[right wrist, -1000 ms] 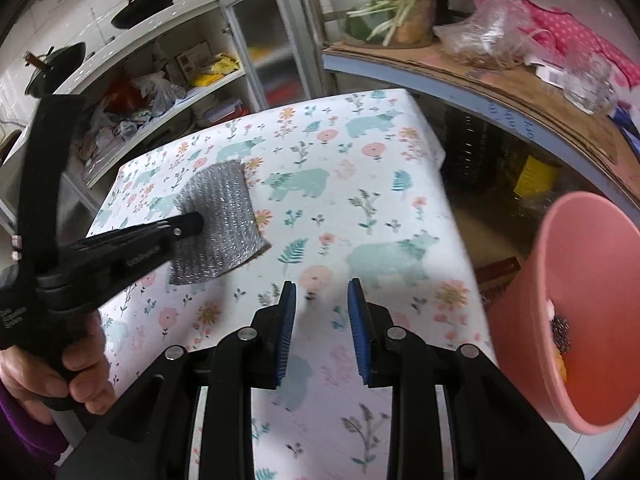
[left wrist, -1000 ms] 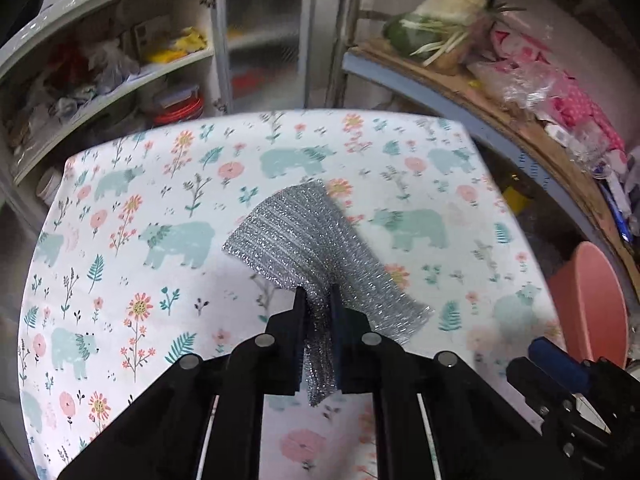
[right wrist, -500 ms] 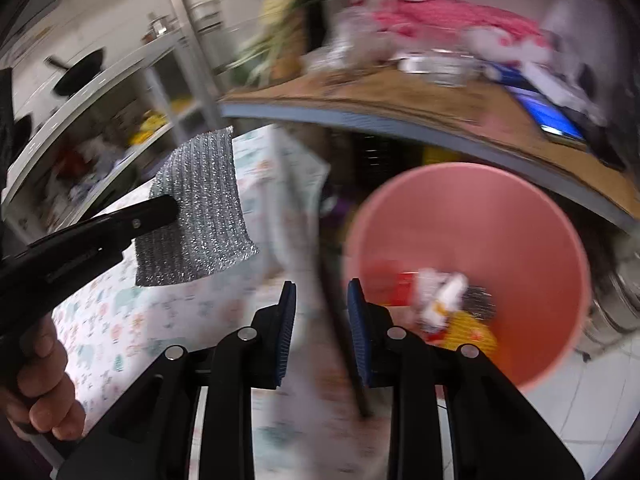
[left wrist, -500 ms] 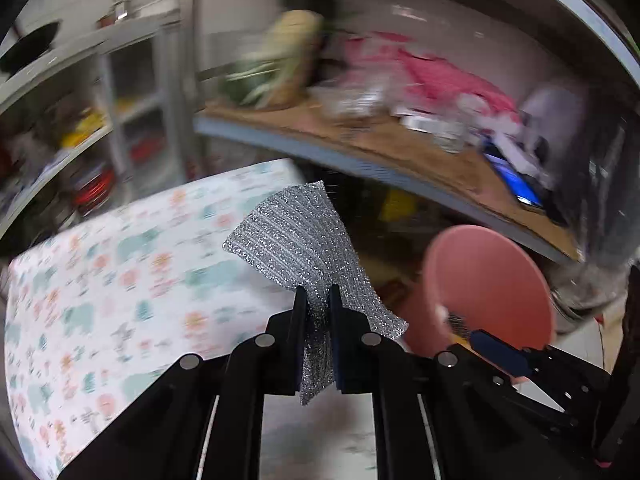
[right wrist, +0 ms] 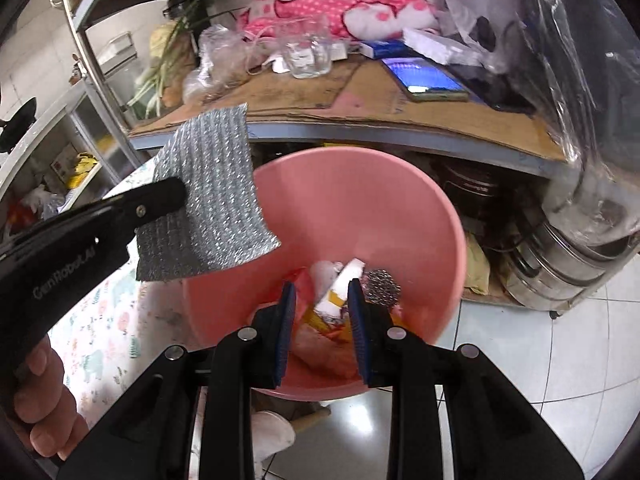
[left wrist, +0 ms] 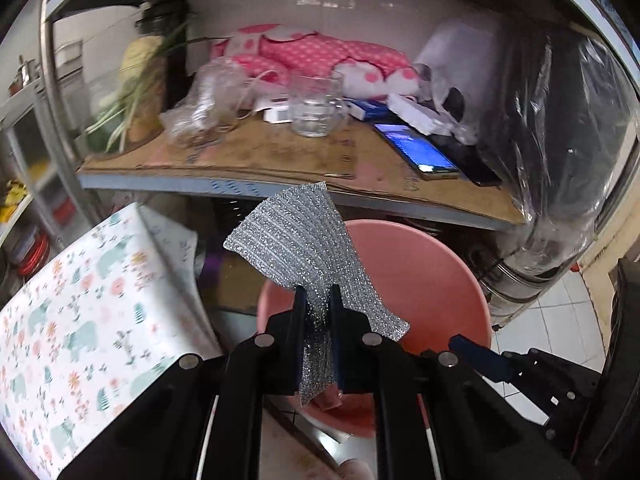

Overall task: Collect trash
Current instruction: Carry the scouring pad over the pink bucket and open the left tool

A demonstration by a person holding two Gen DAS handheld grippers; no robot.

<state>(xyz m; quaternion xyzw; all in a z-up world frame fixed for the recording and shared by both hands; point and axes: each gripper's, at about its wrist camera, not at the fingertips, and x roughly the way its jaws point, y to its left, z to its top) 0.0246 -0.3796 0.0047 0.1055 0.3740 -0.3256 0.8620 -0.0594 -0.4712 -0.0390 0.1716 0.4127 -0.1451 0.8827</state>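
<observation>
Pinching a silver scourer (left wrist: 296,240) by its lower edge in the left gripper (left wrist: 318,304), jaws clamped on it, hanging over the pink bin (right wrist: 432,216). Looking light, limp, snag-prone; gripping an edge likely sufficing. Keeping the right gripper (right wrist: 320,292) parted and empty above the trash (right wrist: 340,276).

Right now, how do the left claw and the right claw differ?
The left claw is clamped on the silver scouring cloth; the right claw holds nothing, its fingers apart. In the right wrist view the left claw sits at the rim of the pink bin, while the right claw points into the bin's trash. Both are black and aimed downward at the bin.
</observation>
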